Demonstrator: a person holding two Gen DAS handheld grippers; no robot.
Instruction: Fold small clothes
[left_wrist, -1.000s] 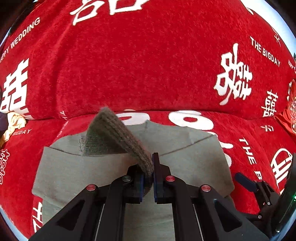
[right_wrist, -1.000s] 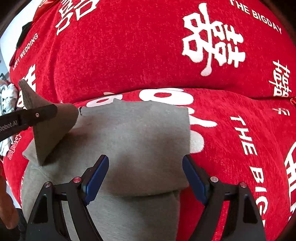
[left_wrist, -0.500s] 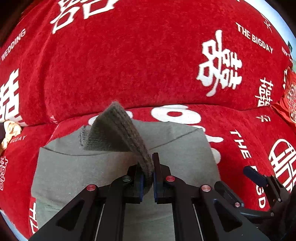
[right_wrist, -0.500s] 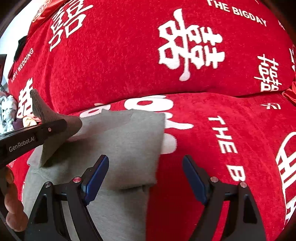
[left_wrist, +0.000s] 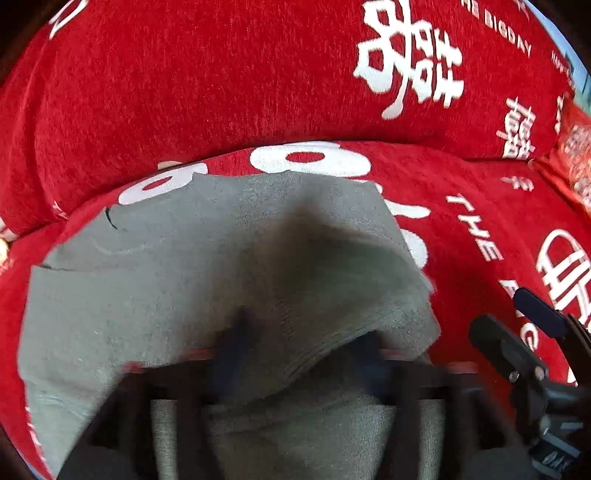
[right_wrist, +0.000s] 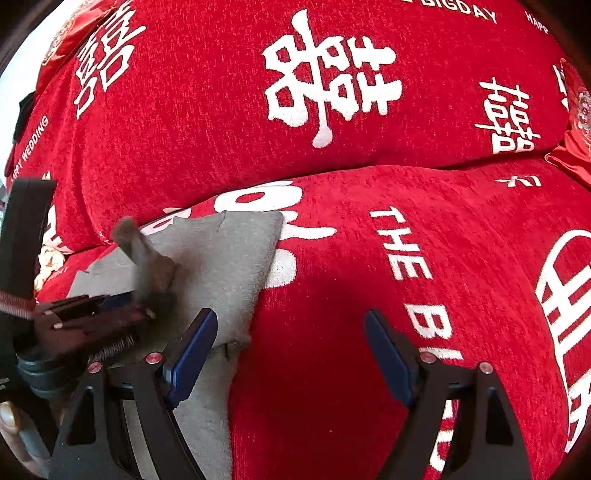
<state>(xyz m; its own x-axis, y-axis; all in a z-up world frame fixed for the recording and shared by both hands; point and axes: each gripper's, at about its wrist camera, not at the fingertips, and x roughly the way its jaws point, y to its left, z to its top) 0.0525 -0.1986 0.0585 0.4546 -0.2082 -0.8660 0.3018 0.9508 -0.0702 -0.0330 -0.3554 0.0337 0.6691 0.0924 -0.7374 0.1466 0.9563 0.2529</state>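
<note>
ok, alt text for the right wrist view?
Right gripper, jaws open and empty, hovers over a red cover printed with white characters. At left, the left gripper pinches a raised cuff of a grey garment lying folded on the cover.

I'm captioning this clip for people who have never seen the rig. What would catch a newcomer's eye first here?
First, the bright red sofa cover with big white wedding characters, filling both views. Next, the grey garment spread on the seat, one ribbed flap draped over the blurred left gripper. In the right wrist view, the right gripper hangs open beside the garment's edge.
</note>
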